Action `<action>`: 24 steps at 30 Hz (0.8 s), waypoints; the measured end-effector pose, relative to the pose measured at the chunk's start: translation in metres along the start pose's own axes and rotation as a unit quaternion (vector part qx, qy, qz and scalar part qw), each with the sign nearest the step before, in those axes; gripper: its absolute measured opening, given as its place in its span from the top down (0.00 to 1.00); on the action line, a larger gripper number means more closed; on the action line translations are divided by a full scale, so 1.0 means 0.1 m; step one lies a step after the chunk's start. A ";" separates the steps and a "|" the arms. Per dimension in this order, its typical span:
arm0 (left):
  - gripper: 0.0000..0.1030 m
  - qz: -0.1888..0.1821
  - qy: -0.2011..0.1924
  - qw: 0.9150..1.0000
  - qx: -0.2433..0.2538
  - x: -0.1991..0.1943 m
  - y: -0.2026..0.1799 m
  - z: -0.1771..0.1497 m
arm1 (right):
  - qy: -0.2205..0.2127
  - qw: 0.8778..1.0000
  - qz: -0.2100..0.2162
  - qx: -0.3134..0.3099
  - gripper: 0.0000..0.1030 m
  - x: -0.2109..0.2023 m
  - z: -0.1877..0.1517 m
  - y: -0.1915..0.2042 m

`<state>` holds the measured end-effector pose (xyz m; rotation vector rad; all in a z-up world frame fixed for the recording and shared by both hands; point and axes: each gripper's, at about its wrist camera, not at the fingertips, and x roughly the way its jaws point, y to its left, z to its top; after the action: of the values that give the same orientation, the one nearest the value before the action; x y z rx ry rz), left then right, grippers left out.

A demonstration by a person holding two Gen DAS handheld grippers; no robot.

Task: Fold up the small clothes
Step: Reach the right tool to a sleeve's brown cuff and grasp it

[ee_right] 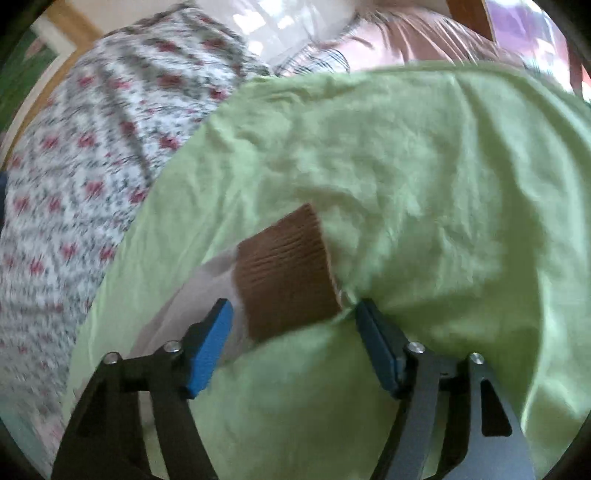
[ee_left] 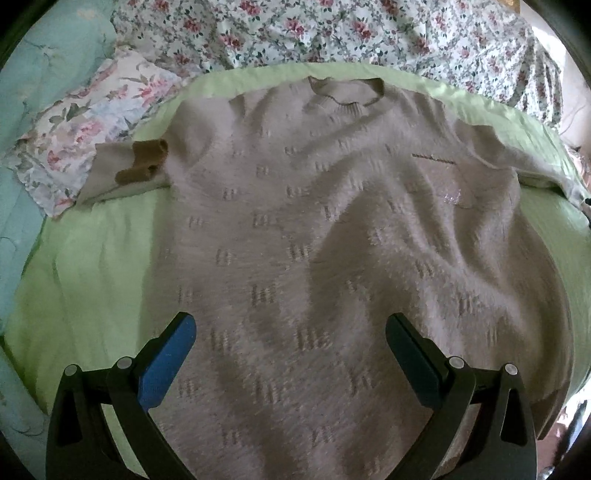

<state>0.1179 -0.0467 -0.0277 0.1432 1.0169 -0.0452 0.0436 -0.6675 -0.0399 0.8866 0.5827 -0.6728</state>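
Right gripper [ee_right: 293, 314] is held wide open with nothing clamped; its blue-padded fingers [ee_right: 208, 350] are set either side of the brown ribbed knit cuff [ee_right: 286, 271] at the end of a pale sleeve. Whether either pad touches the cuff cannot be told, as the right wrist view is blurred. Left gripper [ee_left: 290, 332] is also spread wide and empty, poised over the lower body of the fuzzy beige knit sweater [ee_left: 314, 236].

Sweater is seen laid flat, front up, on the light green bedsheet [ee_left: 99, 251], with its neckline [ee_left: 345, 92] at the far end and the hem toward the left gripper. One sleeve with a brown cuff [ee_left: 142, 162] is seen folded near the left shoulder in the left wrist view; the other sleeve trails off the right side. Floral bedding [ee_left: 332, 29] is bunched beyond the sheet.

Risks, as judged: the green sheet is wrinkled right against the cuff, so sheet fabric could be pinched along with the sleeve if the right jaws are closed low, and the sheet would be dragged into the fold. Only a single layer of the cuff could be caught, so that the sleeve twists. The fuzzy knit looks soft and stretchy, so a pull by the cuff alone could skew the sweater body, which is not pinned by the left gripper.
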 end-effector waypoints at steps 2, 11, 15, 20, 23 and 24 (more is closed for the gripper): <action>0.01 -0.002 0.000 1.000 0.003 0.02 -0.03 0.01 | 0.008 1.000 0.007 -0.001 0.78 0.03 0.02 0.03; 0.01 -0.015 -0.006 1.000 0.003 -0.02 -0.01 -0.02 | -0.014 0.982 0.124 -0.141 0.87 -0.67 -0.41 1.12; 0.01 -0.024 -0.013 1.000 -0.007 -0.07 0.05 -0.03 | 0.038 0.955 0.201 -0.216 0.87 -0.83 -0.96 1.93; 0.01 -0.030 -0.026 0.999 -0.021 -0.12 0.19 0.00 | 0.140 0.908 0.303 -0.253 0.87 -0.79 -1.95 2.85; 0.01 -0.037 -0.031 0.998 -0.034 -0.14 0.31 0.00 | 0.188 0.882 0.329 -0.280 0.87 -0.69 -2.61 3.31; 0.01 -0.039 -0.032 0.998 -0.038 -0.14 0.35 0.01 | 0.206 0.875 0.337 -0.282 0.87 -0.63 -2.77 3.44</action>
<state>0.1149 -0.0125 -0.0120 0.0320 0.9581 -0.0821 0.2052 -0.2587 0.0352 0.6078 0.7393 0.3326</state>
